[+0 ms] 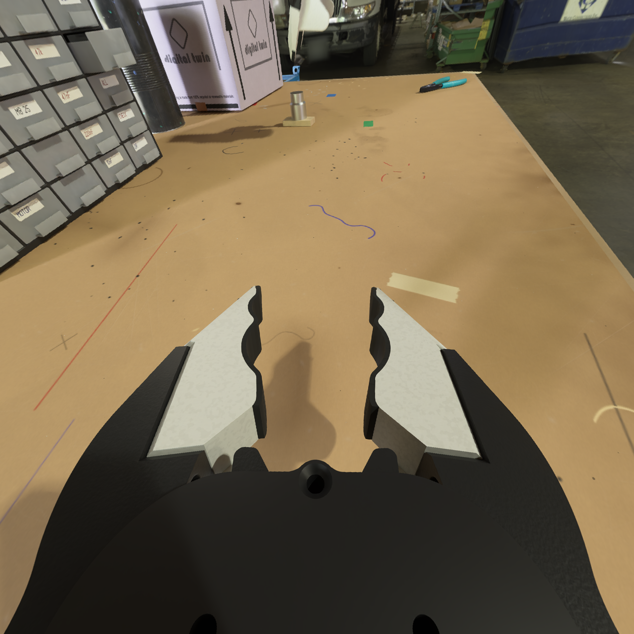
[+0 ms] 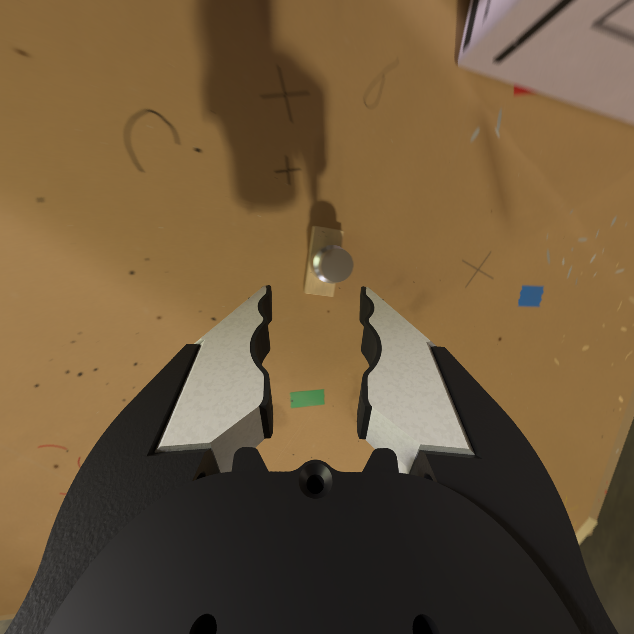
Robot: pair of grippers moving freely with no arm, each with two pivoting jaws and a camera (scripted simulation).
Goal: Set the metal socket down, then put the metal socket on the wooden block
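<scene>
writing: printed white box, labelled grey drawers
metal socket: stepped silver cylinder, upright on wooden block
left gripper: fingers spread, empty
right gripper: fingers spread, empty, above the socket

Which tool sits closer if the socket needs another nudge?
Right. The right tool hangs open just above the shiny metal socket standing on the small wooden block; the open left tool is far across the table.

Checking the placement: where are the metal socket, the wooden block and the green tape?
metal socket (image 1: 297, 107): left wrist view, its side wall.
wooden block (image 1: 299, 122): left wrist view, front edge.
green tape (image 2: 307, 398): right wrist view, its middle.
</scene>
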